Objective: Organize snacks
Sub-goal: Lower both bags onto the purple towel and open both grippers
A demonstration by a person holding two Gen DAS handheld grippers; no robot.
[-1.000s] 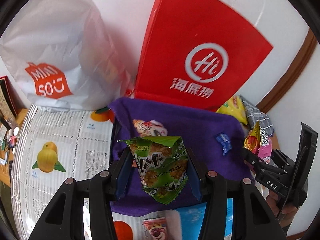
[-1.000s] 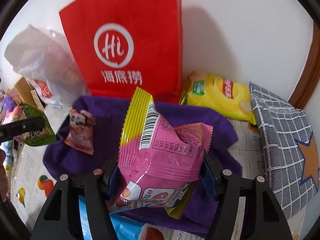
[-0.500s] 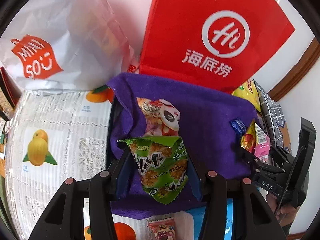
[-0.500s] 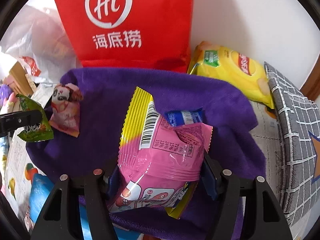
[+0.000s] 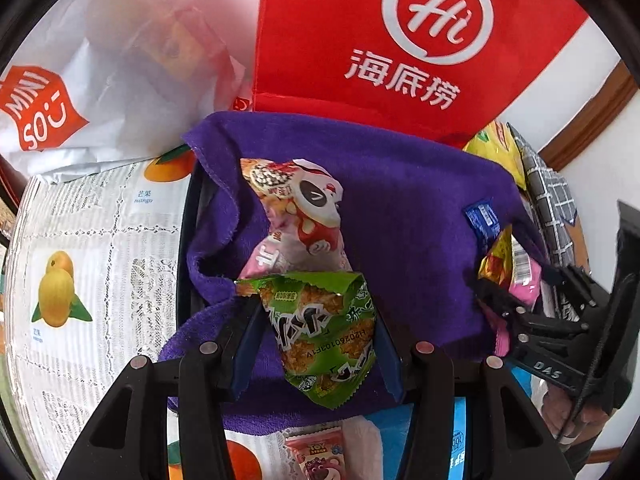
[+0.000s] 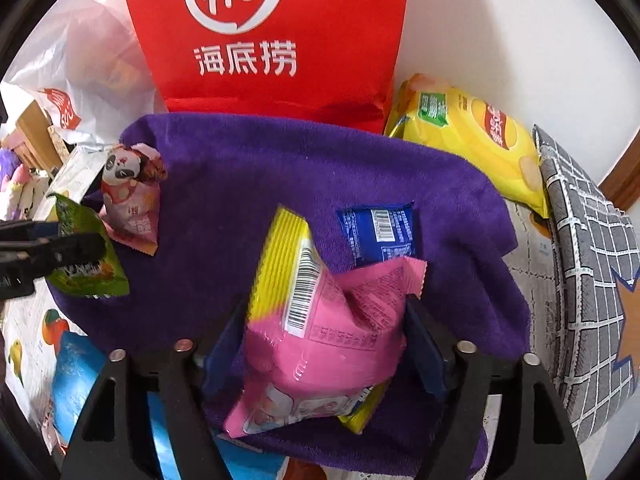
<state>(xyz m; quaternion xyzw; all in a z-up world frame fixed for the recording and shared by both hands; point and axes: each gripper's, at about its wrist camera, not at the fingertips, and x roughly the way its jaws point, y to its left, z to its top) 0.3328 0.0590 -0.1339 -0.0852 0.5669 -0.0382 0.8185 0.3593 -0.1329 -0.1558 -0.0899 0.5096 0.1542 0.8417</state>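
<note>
While the right tool (image 6: 320, 344) has just been spreading around the pink packet (image 6: 320, 344) above the purple cloth (image 6: 248, 176), the left tool (image 5: 316, 336) pinches the green packet (image 5: 320, 332); an early release risks packets overlapping.

Green packet (image 5: 320, 332) hangs upright over the purple towel (image 5: 408, 208); pink-and-yellow packet (image 6: 324, 332) tilts there; panda packet (image 5: 296, 208) and blue packet (image 6: 376, 232) lie flat.

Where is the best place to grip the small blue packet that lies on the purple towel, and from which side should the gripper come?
Judging by its pose, take the small blue packet across its two long side edges, coming straight down from above. It lies flat on the purple towel, so there is little to grip from the side. The pink packet overlaps its near end, so grip toward the far end.
</note>
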